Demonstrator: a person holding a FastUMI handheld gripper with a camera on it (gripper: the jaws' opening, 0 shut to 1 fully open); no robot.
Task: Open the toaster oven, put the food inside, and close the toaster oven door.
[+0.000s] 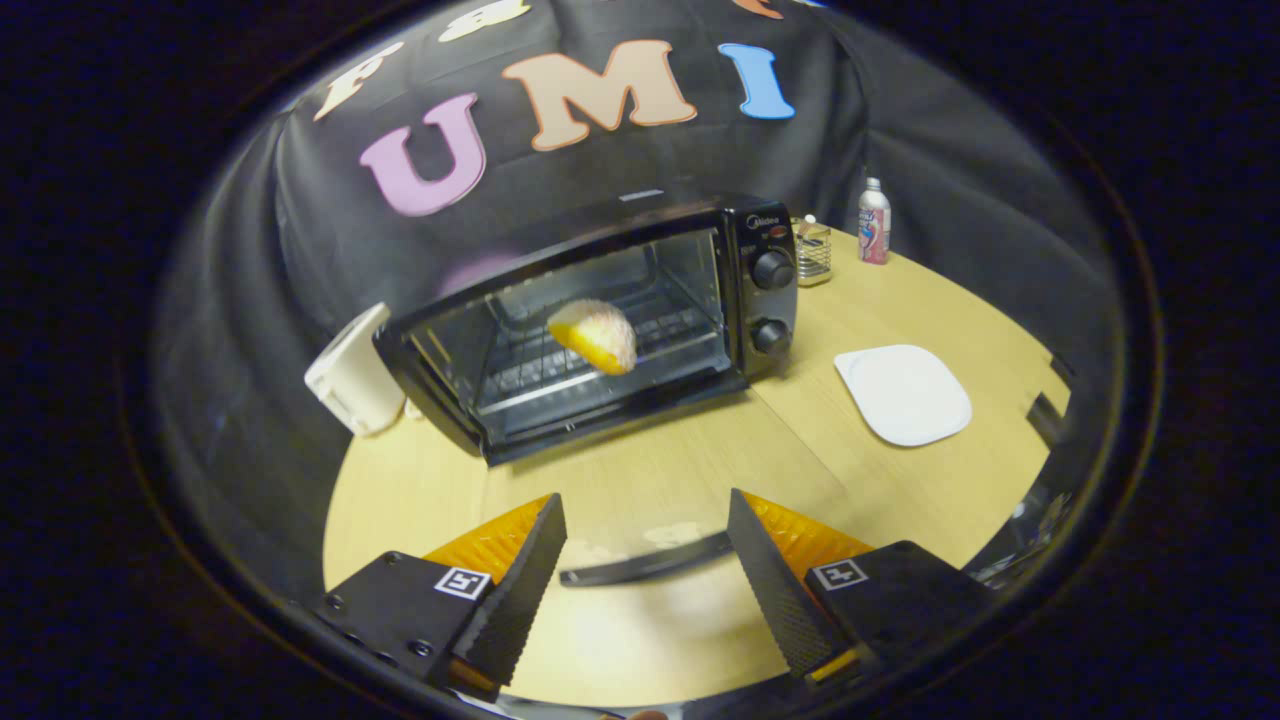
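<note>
The black toaster oven (760, 300) stands on the round wooden table (700, 450), beyond the fingers. Its glass door (640, 480) is folded down flat toward me. The door's dark handle (640, 565) lies between my two fingers. A piece of food (593, 337), yellow-orange with a pale top, sits on the wire rack (560, 385) inside the oven. My gripper (645, 500) is open wide, one finger on each side of the handle, and neither presses on it.
A white plate (905, 393) lies on the table right of the oven. A white box-like appliance (350, 375) stands against the oven's left side. A small wire holder (812, 250) and a bottle (873, 222) stand behind the oven's right side.
</note>
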